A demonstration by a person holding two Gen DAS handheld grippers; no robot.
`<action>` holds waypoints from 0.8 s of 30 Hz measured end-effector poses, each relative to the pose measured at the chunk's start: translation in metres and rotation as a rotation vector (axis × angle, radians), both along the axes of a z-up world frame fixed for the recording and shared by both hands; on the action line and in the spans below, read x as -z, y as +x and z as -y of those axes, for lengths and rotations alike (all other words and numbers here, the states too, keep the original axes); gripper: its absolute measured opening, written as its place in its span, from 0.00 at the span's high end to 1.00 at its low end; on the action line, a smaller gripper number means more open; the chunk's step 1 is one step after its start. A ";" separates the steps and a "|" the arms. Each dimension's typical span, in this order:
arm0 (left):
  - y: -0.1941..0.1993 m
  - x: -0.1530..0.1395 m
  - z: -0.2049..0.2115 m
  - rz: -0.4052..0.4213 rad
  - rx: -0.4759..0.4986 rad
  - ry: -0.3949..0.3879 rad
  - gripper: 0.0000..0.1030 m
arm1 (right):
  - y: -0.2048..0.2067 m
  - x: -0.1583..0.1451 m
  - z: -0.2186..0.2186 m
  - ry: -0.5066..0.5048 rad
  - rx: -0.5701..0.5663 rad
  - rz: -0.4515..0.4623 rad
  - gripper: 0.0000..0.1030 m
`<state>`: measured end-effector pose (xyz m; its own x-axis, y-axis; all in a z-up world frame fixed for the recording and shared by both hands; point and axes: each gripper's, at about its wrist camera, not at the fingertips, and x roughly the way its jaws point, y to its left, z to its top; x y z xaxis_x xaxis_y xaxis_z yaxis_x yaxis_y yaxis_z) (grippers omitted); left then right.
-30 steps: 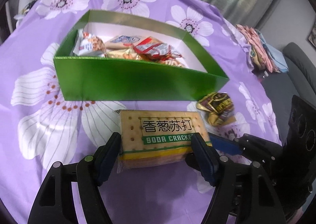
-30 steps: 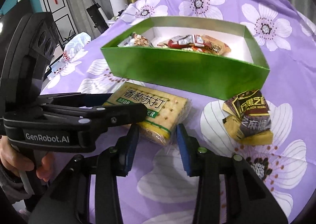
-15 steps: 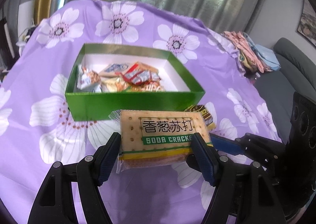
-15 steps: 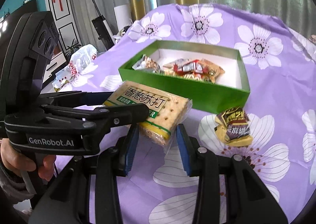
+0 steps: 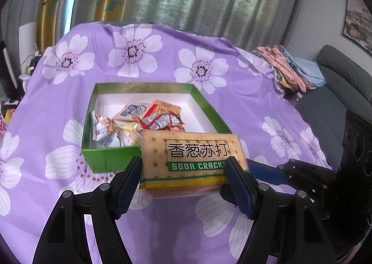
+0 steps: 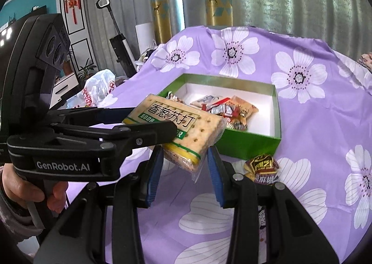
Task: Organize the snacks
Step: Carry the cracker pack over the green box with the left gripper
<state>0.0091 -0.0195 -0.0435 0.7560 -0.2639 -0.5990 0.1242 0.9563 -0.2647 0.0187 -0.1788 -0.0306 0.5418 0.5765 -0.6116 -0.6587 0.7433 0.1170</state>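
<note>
My left gripper (image 5: 186, 180) is shut on a soda cracker pack (image 5: 193, 159) and holds it in the air just in front of the green box (image 5: 104, 161). The pack also shows in the right wrist view (image 6: 181, 124), clamped by the left gripper (image 6: 148, 124) that reaches in from the left. My right gripper (image 6: 184, 175) is open and empty, its fingers on either side of the pack's lower corner without touching it. The green box (image 6: 251, 145) holds several wrapped snacks (image 6: 227, 110). A brown-and-gold snack packet (image 6: 264, 168) lies on the cloth in front of the box.
The table wears a purple cloth with white flowers (image 5: 202, 70). Folded cloths (image 5: 288, 70) lie at its far right edge beside a grey sofa (image 5: 344, 73). A white plastic bag (image 6: 97, 87) and an upright vacuum (image 6: 118, 42) stand off to the left.
Both grippers have risen and pulled back from the table. The cracker pack has gone up with the left gripper, and the box now looks smaller and farther below.
</note>
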 end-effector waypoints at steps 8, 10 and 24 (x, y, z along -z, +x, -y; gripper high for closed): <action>0.011 -0.012 0.000 0.026 -0.001 0.012 0.29 | 0.007 -0.009 -0.002 0.014 0.008 0.028 0.61; 0.014 -0.014 -0.001 0.027 0.000 0.011 0.29 | 0.009 -0.009 -0.003 0.015 0.008 0.032 0.61; 0.041 -0.019 -0.006 0.034 -0.003 0.019 0.29 | 0.032 -0.013 -0.011 0.023 0.018 0.045 0.61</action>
